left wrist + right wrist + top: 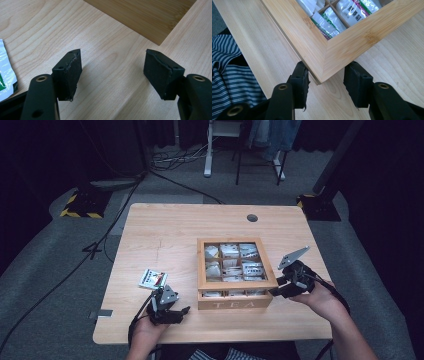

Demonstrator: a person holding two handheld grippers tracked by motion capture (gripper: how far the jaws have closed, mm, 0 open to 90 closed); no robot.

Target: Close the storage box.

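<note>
At table centre, slightly toward 3 o'clock, sits the wooden tea box (235, 272), lid frame open-topped, compartments packed with sachets. My right gripper (325, 86) has its jaws straddling the box's near-right corner, one pad touching or just beside each face; I can't tell whether they press firmly. They stand narrow around the corner, not gripping a flat wall. My left gripper (112, 72) hovers low over bare table (165, 230) at about 8 o'clock from the box, jaws wide, nothing between them. One loose tea sachet (152, 279) lies just beyond it, at 9 o'clock from the box. Risk, my judgement: a corner pinch gives the pads angled faces, so closing harder could squirt the box away or twist it, spilling sachets; the unsupported left side wouldn't resist that.
</note>
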